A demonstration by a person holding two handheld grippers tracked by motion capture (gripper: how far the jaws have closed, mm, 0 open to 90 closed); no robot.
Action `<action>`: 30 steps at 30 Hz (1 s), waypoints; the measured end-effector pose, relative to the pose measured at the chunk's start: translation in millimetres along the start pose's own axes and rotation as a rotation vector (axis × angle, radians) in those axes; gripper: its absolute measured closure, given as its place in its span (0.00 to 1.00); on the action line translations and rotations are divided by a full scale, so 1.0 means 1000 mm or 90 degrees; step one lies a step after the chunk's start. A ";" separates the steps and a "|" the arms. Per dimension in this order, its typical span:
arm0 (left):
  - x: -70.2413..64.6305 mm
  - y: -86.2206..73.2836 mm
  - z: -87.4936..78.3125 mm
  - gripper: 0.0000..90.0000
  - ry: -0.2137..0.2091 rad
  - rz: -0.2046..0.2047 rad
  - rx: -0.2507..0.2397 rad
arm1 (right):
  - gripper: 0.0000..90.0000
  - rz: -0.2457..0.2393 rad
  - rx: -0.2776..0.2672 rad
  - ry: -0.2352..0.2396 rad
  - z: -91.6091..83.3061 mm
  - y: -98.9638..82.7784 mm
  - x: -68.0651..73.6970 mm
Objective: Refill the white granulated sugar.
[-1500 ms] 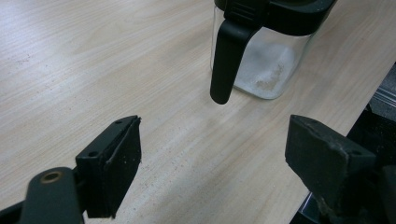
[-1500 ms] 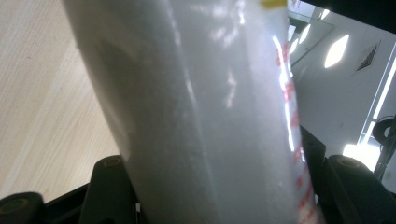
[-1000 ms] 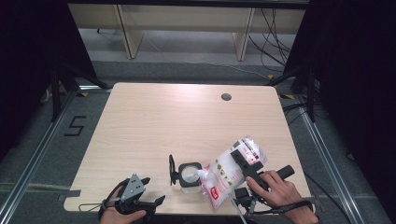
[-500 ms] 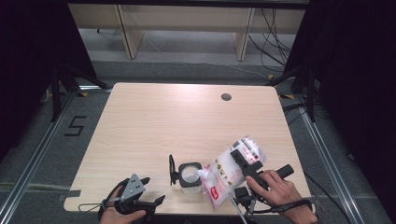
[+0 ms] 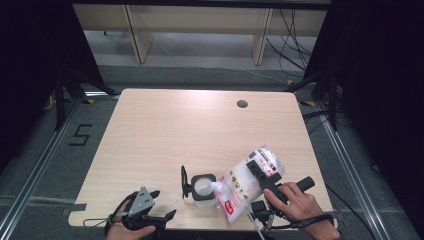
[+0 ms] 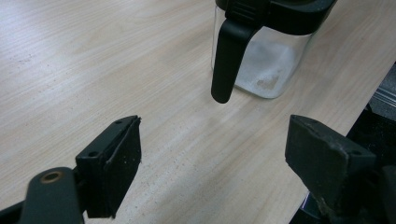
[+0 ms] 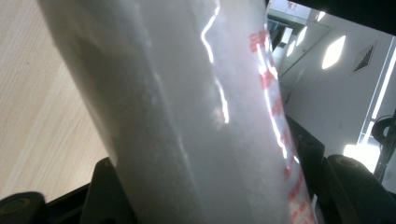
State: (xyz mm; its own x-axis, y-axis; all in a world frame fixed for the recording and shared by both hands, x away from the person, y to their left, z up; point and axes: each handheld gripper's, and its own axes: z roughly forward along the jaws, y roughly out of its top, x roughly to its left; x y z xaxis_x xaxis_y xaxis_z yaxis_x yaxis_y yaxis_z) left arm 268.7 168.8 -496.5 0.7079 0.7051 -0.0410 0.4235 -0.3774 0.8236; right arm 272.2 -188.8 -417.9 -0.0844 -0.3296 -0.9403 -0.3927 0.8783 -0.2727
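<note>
presently, at the table's (image 5: 150, 130) near edge the left gripper (image 5: 150, 216) rests with jaws spread and nothing between them; just right of it stands a clear jar (image 5: 202, 187), black lid flipped open, with a thin layer of white powder on its floor. the right gripper (image 5: 260, 172) pinches a white powder bag (image 5: 243, 186), long axis slanting from upper right down to lower left, its corner tipped at the jar's mouth.

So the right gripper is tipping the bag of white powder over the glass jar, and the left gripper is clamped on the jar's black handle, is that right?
Not quite. The right gripper does tip the bag of white powder over the glass jar, but the left gripper is not clamped on the black handle. The left gripper view shows its jaws open, short of the handle, with bare table between them.
</note>
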 end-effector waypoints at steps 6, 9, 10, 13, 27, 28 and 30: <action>0.001 0.000 0.000 0.20 0.002 0.004 -0.003 | 0.49 -0.012 -0.010 0.003 0.000 0.000 -0.003; 0.000 -0.001 -0.001 0.20 0.000 -0.005 -0.001 | 0.49 -0.033 -0.020 -0.011 0.001 0.001 -0.006; -0.001 -0.001 0.000 0.20 0.002 -0.011 -0.007 | 0.49 -0.019 -0.018 -0.007 0.001 0.001 -0.004; 0.002 0.000 -0.002 0.20 0.004 0.014 0.000 | 0.49 0.001 -0.017 -0.006 0.001 0.001 -0.004; 0.002 -0.001 -0.003 0.20 0.002 0.001 0.003 | 0.49 0.013 -0.009 0.005 0.000 0.001 -0.003; 0.002 -0.001 -0.002 0.20 0.003 -0.003 -0.002 | 0.49 0.021 -0.008 0.003 0.000 0.001 -0.001; 0.001 -0.001 -0.002 0.20 0.004 -0.012 -0.007 | 0.49 0.005 -0.016 0.002 0.001 0.002 -0.004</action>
State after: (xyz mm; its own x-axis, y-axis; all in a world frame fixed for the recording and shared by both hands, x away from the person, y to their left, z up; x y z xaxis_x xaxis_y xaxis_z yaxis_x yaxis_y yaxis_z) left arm 267.5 170.9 -496.2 0.6964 0.7156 -0.0539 0.4307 -0.3567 0.8290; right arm 272.4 -185.7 -414.6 -0.0904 -0.3246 -0.9415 -0.4150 0.8717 -0.2606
